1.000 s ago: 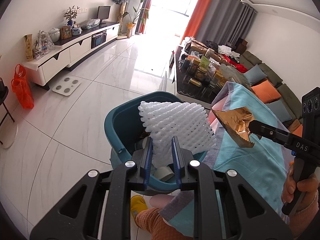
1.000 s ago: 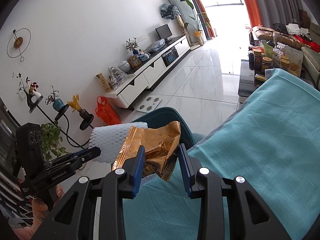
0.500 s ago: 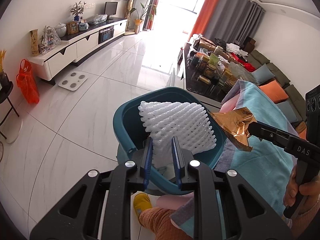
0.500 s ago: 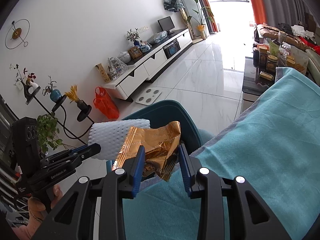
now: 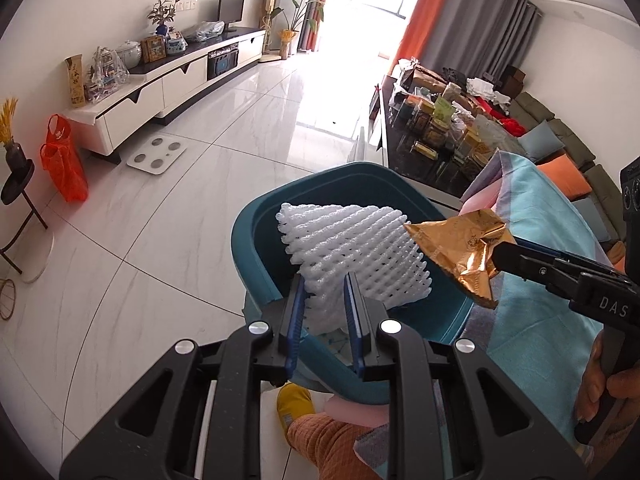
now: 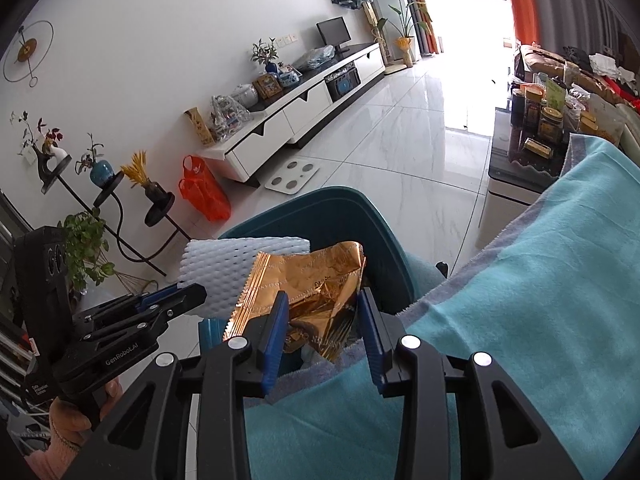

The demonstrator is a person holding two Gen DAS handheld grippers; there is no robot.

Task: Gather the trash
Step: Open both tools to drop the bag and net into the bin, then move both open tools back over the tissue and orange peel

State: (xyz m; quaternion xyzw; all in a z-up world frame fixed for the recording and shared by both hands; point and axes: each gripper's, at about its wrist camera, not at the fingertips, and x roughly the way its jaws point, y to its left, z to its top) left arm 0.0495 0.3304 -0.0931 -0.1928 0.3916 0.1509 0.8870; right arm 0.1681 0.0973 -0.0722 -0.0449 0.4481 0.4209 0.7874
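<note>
Left wrist view: left gripper point(image 5: 325, 298) pinches the white foam fruit net point(image 5: 352, 256) between its blue pads, net hanging over the open teal trash bin point(image 5: 256, 256). Right wrist view: right gripper point(image 6: 322, 316) has the crumpled gold foil wrapper point(image 6: 308, 280) between its fingers, left pad pressing it, right pad contact hard to judge, held just beside the net above the bin's rim near the teal blanket point(image 6: 520, 320).

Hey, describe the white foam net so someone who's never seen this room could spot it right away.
Find the teal bin on the white tile floor beside the blue-covered couch. Over its opening, the left gripper holds the foam net. It is white, soft and lattice-patterned, unlike the shiny gold wrapper touching it on the right.
</note>
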